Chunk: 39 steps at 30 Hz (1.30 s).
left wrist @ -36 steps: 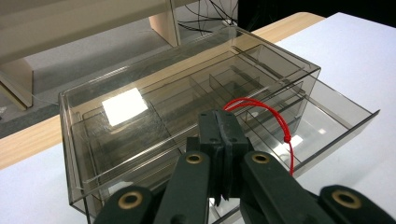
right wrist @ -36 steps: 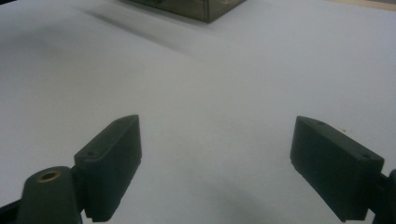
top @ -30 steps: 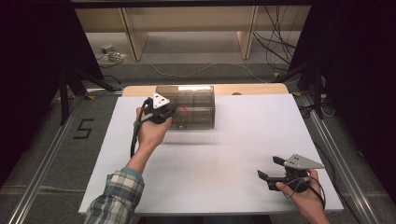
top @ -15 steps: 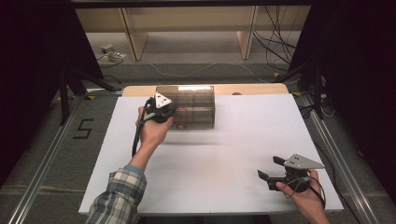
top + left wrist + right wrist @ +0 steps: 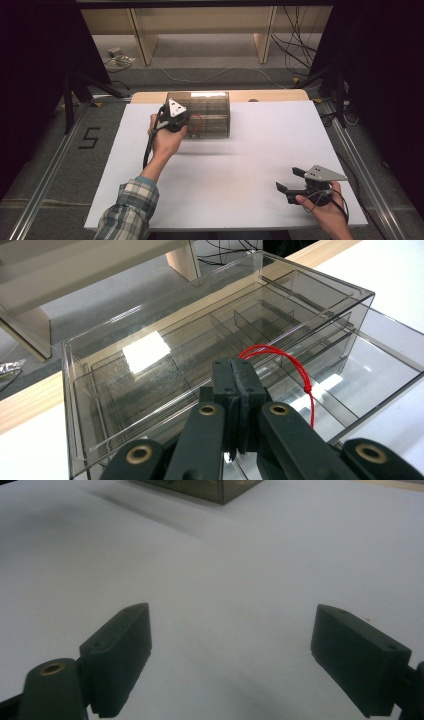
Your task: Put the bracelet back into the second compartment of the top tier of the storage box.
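Little is changing since the earlier frames: both hands are sitting almost where they were, the left claw (image 5: 176, 119) keeping to the upper middle of the high view and the right claw (image 5: 295, 181) staying at the lower right. Seen in the left gripper view, the left claw (image 5: 239, 390) is pinching its jaws fully together on the red string loop (image 5: 292, 370) that is attached to the drawer of the clear organizer box (image 5: 150, 370) (a smoky, see-through case with divided compartments). That drawer is standing slightly out of the case toward the right of that view. In the high view the box (image 5: 210, 112) is resting on the white desk (image 5: 250, 150) near its far edge. Meanwhile the right claw (image 5: 232, 660) is hovering just above the desk (image 5: 225, 570), jaws spread wide and holding nothing, well apart from the box.
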Each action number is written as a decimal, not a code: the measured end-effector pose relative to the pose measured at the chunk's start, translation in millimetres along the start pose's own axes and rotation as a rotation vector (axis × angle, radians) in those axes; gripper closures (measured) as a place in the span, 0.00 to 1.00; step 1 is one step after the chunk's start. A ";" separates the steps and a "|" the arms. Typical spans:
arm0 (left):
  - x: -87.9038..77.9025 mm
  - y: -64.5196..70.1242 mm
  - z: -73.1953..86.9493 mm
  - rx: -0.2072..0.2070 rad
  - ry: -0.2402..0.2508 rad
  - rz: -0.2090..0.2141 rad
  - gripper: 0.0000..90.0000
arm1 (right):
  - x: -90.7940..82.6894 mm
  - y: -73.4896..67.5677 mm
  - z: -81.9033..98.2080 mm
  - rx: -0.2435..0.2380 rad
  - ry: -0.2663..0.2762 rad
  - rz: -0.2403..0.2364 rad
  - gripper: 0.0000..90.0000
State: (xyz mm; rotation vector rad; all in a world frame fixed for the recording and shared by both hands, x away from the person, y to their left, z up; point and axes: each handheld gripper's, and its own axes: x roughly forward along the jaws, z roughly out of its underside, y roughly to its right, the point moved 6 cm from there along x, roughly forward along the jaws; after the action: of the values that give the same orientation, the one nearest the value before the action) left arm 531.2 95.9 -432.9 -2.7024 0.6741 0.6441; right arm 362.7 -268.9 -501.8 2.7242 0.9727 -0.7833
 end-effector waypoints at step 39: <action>10.0 9.5 8.6 0.082 -0.065 0.016 1.00 | -0.4 -0.3 0.1 0.002 -0.001 -0.001 0.19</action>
State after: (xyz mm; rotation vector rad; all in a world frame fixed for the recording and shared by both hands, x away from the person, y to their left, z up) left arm 531.3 87.3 -446.7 -2.5920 0.6916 0.6896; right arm 362.1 -268.9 -501.6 2.7250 0.9730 -0.7868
